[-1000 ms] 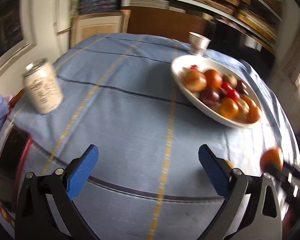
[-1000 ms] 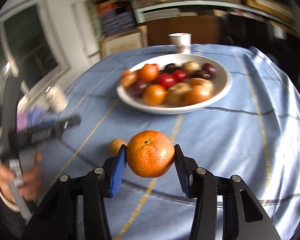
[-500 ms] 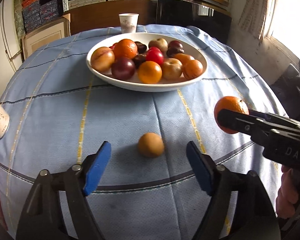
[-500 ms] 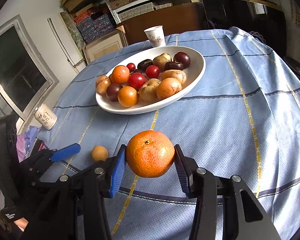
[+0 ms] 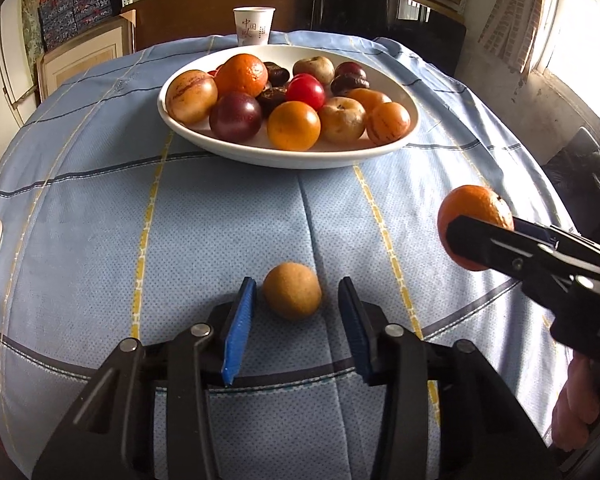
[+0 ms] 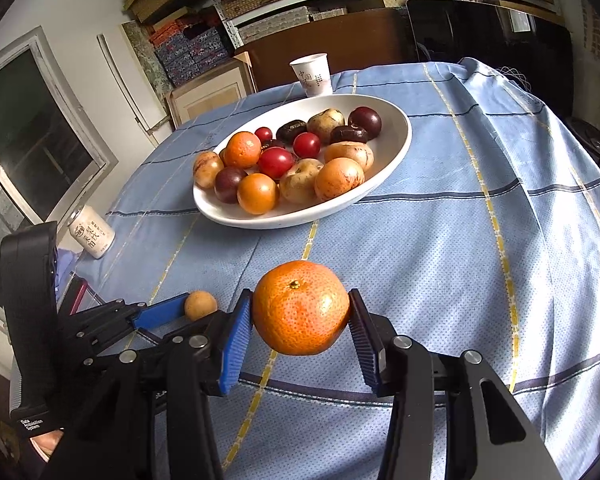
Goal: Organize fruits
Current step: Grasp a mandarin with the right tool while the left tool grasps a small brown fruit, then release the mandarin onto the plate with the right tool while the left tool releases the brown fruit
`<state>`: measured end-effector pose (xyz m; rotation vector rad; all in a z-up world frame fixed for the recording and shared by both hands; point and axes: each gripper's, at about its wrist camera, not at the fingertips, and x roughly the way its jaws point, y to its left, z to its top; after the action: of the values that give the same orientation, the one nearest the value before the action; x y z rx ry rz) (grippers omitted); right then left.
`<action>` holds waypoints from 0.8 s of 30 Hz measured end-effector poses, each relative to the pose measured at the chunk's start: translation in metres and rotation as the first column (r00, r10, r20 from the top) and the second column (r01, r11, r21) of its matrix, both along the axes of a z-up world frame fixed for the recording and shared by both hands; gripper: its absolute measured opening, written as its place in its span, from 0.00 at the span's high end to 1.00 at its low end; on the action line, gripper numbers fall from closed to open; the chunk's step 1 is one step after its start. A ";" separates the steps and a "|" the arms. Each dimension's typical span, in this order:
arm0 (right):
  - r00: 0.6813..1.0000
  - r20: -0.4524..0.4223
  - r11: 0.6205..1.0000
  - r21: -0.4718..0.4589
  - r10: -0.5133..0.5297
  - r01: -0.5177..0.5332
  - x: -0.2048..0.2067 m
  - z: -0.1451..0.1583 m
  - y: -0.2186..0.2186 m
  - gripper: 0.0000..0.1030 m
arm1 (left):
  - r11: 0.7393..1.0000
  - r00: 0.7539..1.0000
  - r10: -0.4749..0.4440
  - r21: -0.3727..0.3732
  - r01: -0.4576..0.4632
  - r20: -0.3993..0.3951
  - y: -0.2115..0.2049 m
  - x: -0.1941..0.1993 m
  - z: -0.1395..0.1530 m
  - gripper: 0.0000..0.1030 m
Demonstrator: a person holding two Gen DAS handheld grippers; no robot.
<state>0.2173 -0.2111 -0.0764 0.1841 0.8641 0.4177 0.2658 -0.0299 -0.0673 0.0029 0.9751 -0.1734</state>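
A small tan round fruit [image 5: 292, 291] lies on the blue tablecloth; it also shows in the right wrist view [image 6: 200, 305]. My left gripper [image 5: 296, 300] is open with its blue pads on either side of it, with gaps on both sides. My right gripper [image 6: 300, 318] is shut on an orange mandarin [image 6: 300, 307] and holds it above the cloth; the mandarin also shows at the right of the left wrist view [image 5: 474, 216]. A white oval bowl [image 5: 400, 142] holds several fruits farther back, also in the right wrist view [image 6: 396, 140].
A white paper cup [image 5: 253, 26] stands behind the bowl. A drink can [image 6: 92, 232] stands near the table's left edge. Shelves and boxes lie beyond the table. The cloth drapes over the right edge.
My left gripper has swung right and moved in, its jaws narrowing around the tan fruit. The right gripper still holds the mandarin, a little closer to the bowl.
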 end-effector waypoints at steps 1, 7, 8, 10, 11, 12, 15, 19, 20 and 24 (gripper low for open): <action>1.000 -0.001 1.000 0.000 0.001 -0.001 0.000 0.000 0.000 0.53 | 1.000 1.000 -0.002 0.004 0.002 0.001 -0.001 0.000 0.000 0.61; 1.000 -0.011 1.000 0.000 -0.003 0.003 0.001 -0.003 -0.001 0.53 | 1.000 1.000 -0.004 0.002 0.004 0.001 -0.002 0.001 0.000 0.73; 1.000 -0.014 1.000 0.002 -0.002 0.002 0.002 -0.003 -0.001 0.53 | 1.000 1.000 -0.004 0.000 0.004 0.001 -0.003 0.001 -0.001 0.73; 1.000 -0.021 1.000 0.004 -0.001 0.001 0.003 -0.005 -0.001 0.53 | 1.000 1.000 -0.004 0.002 0.004 0.002 -0.003 0.001 -0.001 0.73; 1.000 -0.024 1.000 0.003 -0.002 0.002 0.004 -0.006 -0.001 0.53 | 1.000 1.000 -0.004 0.003 0.004 0.003 -0.003 0.001 -0.001 0.73; 1.000 -0.030 1.000 0.003 -0.003 0.003 0.005 -0.007 -0.002 0.53 | 1.000 1.000 -0.004 0.004 0.004 0.005 -0.003 0.001 -0.001 0.73; 0.999 -0.049 1.000 0.015 -0.001 0.001 0.006 -0.010 -0.002 0.53 | 1.000 1.000 -0.007 -0.019 0.007 0.009 -0.001 0.000 0.000 0.73; 0.999 -0.047 1.000 0.023 0.013 -0.011 0.006 -0.010 0.000 0.53 | 0.999 1.000 0.006 -0.052 -0.005 0.009 0.005 -0.001 0.001 0.73; 0.999 -0.041 1.000 0.019 0.014 -0.013 0.006 -0.010 0.001 0.53 | 0.998 1.000 0.011 -0.058 -0.010 0.013 0.006 -0.002 0.002 0.73; 1.000 -0.004 1.000 -0.007 0.029 -0.029 0.004 -0.009 0.006 0.53 | 0.998 0.998 0.025 -0.066 -0.020 0.064 0.012 -0.010 0.011 0.73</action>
<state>0.2209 -0.2048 -0.0851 0.1664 0.8728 0.4414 0.2558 -0.0179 -0.0560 -0.0617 0.9045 -0.1831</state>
